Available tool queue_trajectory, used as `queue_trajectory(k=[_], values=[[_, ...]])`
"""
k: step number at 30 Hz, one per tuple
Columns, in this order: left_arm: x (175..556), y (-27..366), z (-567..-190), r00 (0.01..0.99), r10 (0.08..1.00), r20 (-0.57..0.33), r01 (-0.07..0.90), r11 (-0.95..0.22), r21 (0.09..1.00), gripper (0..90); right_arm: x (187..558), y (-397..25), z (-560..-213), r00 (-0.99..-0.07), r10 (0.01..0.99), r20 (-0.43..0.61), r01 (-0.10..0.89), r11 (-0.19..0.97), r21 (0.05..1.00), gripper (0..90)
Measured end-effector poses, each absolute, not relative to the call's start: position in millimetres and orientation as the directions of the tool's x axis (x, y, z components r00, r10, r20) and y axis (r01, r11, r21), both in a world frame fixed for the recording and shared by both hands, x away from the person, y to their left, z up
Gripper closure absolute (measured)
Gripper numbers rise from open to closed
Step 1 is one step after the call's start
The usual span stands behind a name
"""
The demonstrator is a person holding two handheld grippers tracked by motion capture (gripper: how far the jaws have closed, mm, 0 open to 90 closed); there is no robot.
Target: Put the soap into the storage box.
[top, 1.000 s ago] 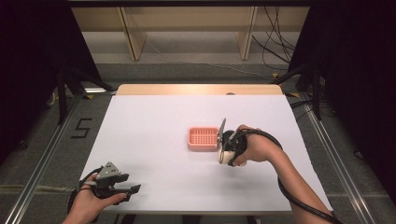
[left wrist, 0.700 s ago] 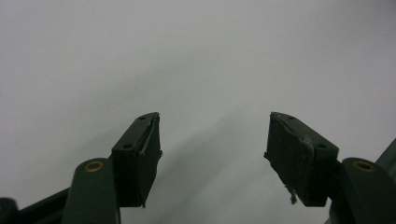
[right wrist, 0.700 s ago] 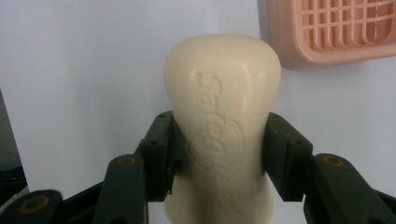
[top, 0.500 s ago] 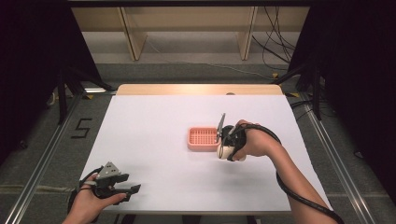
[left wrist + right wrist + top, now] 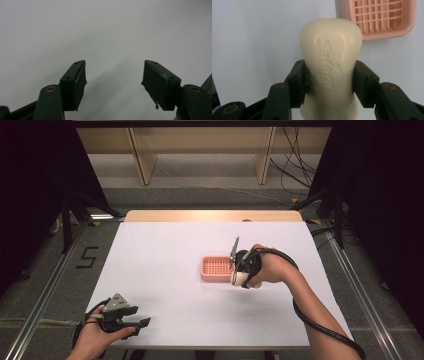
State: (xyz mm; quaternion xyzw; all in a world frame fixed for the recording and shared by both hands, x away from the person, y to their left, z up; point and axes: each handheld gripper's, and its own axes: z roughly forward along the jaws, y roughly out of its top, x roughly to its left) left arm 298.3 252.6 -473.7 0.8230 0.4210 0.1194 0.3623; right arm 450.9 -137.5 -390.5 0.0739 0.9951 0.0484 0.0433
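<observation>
Here, right tool (image 5: 329, 82) pinching cream soap bar (image 5: 331, 62) embossed "Safeguard", left tool (image 5: 114, 82) spread.

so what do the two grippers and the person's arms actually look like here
Both are dark, near-black two-jaw tools. The left gripper carries a grey three-cornered plate on top; its flat rectangular pads are worn and frayed at the edges, with brass-coloured pivot pins below. The right gripper trails a thick black cable looping along the forearm. Both forearms are bare, with no sleeves in sight.
</observation>
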Motion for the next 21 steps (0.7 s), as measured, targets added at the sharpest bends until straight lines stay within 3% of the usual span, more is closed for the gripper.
queue_trajectory(k=[1,4,5,6,7,13,14,21], values=[[298.4,252.6,-473.9,0.616,0.780,-0.107,0.605,-0.382,0.698,34.7,449.1,-137.0,-389.1,-0.979,0.189,-0.073,0.182,0.979,0.088,50.4],[298.4,253.8,-472.7,0.629,0.771,-0.102,0.602,-0.401,0.691,34.7,452.0,-135.2,-387.4,-0.983,0.165,-0.077,0.158,0.983,0.089,50.4],[298.1,252.3,-473.6,0.616,0.780,-0.112,0.606,-0.377,0.700,34.6,457.0,-135.7,-389.0,-0.991,0.094,-0.098,0.082,0.990,0.116,50.5],[298.5,253.9,-472.8,0.630,0.770,-0.101,0.601,-0.402,0.691,34.7,458.1,-135.5,-389.0,-0.992,0.091,-0.093,0.080,0.990,0.119,50.4],[298.4,253.8,-472.8,0.630,0.770,-0.101,0.602,-0.402,0.690,34.7,453.4,-134.0,-386.2,-0.983,0.166,-0.084,0.157,0.983,0.097,50.4],[298.1,252.4,-473.6,0.618,0.778,-0.113,0.606,-0.379,0.700,34.6,455.4,-130.8,-383.2,-0.979,0.188,-0.084,0.180,0.979,0.092,50.4],[298.2,252.8,-473.3,0.621,0.776,-0.109,0.605,-0.386,0.697,34.7,459.5,-130.1,-383.7,-0.988,0.128,-0.090,0.118,0.987,0.110,50.5],[298.3,253.8,-472.6,0.630,0.770,-0.101,0.601,-0.401,0.691,34.7,459.7,-127.6,-381.6,-0.979,0.184,-0.090,0.176,0.980,0.094,50.4]])
